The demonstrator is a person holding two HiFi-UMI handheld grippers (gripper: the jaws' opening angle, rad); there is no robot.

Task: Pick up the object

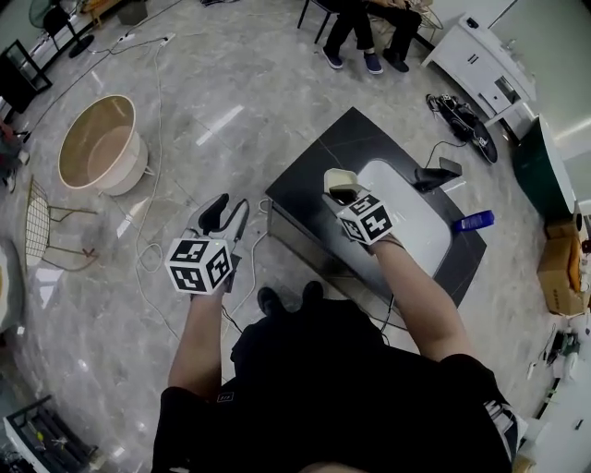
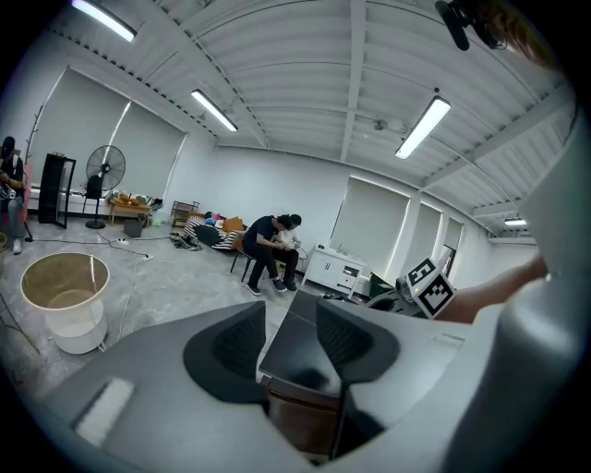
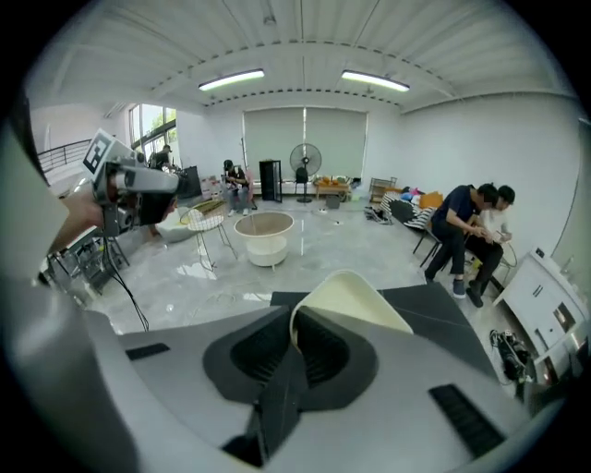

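My right gripper [image 1: 340, 192] is shut on the rim of a cream, thin-walled cup-like object [image 1: 338, 178] and holds it in the air above the black low table [image 1: 309, 180]. In the right gripper view the cream object [image 3: 355, 297] rises out from between the two dark pads, with the right gripper [image 3: 295, 337] pinching one wall. My left gripper [image 1: 226, 214] hangs over the floor to the left of the table, its jaws apart with nothing in them. In the left gripper view, only the table's corner [image 2: 295, 356] shows between the spread jaws of the left gripper [image 2: 291, 323].
A white mat [image 1: 420, 222] lies on the table, with a blue item [image 1: 474, 220] and a black device [image 1: 438, 173] beside it. On the floor at left are a beige round tub [image 1: 100, 143], a wire chair [image 1: 42, 226] and cables. Seated people [image 1: 365, 28] and a white cabinet [image 1: 480, 55] stand beyond.
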